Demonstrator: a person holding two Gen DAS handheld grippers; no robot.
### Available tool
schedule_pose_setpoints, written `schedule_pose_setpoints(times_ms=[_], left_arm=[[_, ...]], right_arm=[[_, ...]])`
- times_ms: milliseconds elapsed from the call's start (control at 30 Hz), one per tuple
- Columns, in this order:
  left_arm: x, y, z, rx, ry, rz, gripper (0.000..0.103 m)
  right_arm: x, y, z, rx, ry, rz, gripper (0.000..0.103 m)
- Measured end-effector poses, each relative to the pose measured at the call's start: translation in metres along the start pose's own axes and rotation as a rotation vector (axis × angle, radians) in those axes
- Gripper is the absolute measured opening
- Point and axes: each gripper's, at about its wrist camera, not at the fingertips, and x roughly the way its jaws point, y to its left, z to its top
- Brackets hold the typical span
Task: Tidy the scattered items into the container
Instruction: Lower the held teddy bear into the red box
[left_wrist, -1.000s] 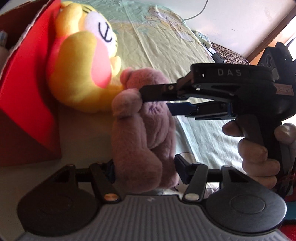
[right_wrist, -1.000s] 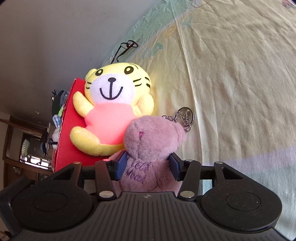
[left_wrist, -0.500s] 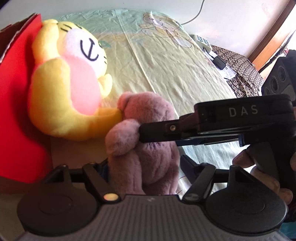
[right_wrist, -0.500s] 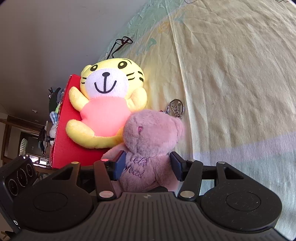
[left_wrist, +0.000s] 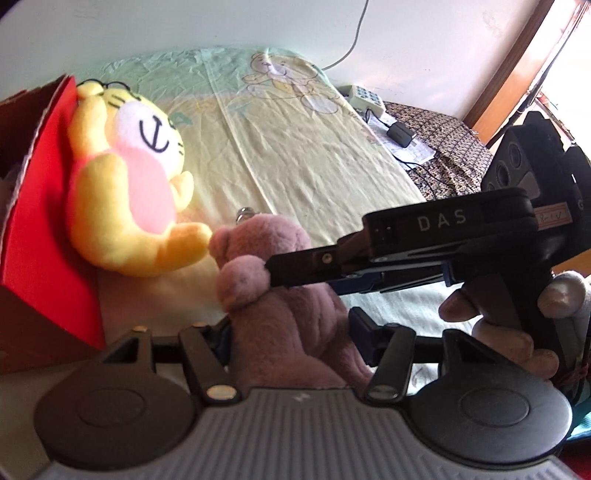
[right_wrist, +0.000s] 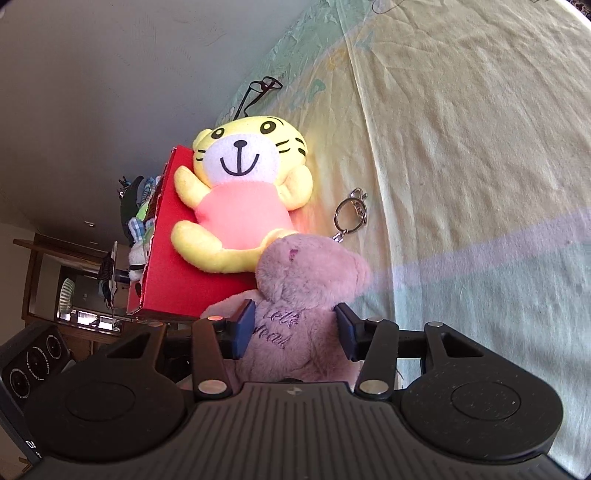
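Note:
A pink plush bear (left_wrist: 284, 306) (right_wrist: 303, 306) with a key ring (right_wrist: 351, 210) sits between both grippers above the bed. My left gripper (left_wrist: 291, 332) has its jaws around the bear's lower body. My right gripper (right_wrist: 295, 328) is shut on the bear's chest; it also shows in the left wrist view (left_wrist: 295, 273), coming in from the right. A yellow plush tiger (left_wrist: 125, 192) (right_wrist: 240, 195) in a pink shirt leans against the red cardboard box (left_wrist: 40, 229) (right_wrist: 173, 266), just left of the bear.
The bed sheet (right_wrist: 461, 147) is pale yellow and green. Glasses (right_wrist: 262, 92) lie beyond the tiger. A remote (left_wrist: 364, 96), an adapter (left_wrist: 399, 133) and cables lie at the bed's far right. Several small items stick out of the box (right_wrist: 140, 225).
Both grippers and the bear have drawn back from the box and tiger. The key ring now hangs clear on the sheet. The grips look unchanged.

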Motion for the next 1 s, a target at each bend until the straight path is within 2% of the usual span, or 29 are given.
schedule_pose_setpoints(times_ms=[167, 433, 667, 800, 933, 1000], left_arm=[[-0.023, -0.005, 0.007, 0.032, -0.064, -0.036, 0.059], [-0.091, 0.011, 0.039, 0.128, -0.252, -0.071, 0.059], [-0.159, 0.06, 0.054, 0.137, -0.383, -0.033, 0.059], [-0.189, 0.094, 0.055, 0.123, -0.436, 0.008, 0.059], [-0.197, 0.125, 0.053, 0.107, -0.434, 0.051, 0.059], [-0.195, 0.141, 0.051, 0.094, -0.415, 0.048, 0.059]], right_arm=[[-0.017, 0.032, 0.002, -0.048, -0.072, 0.023, 0.049], [-0.026, 0.114, 0.019, -0.165, -0.217, 0.091, 0.049], [0.014, 0.184, 0.033, -0.253, -0.241, 0.18, 0.049], [0.051, 0.213, 0.039, -0.282, -0.223, 0.214, 0.049], [0.083, 0.224, 0.039, -0.302, -0.21, 0.196, 0.049], [0.095, 0.224, 0.038, -0.306, -0.205, 0.165, 0.049]])
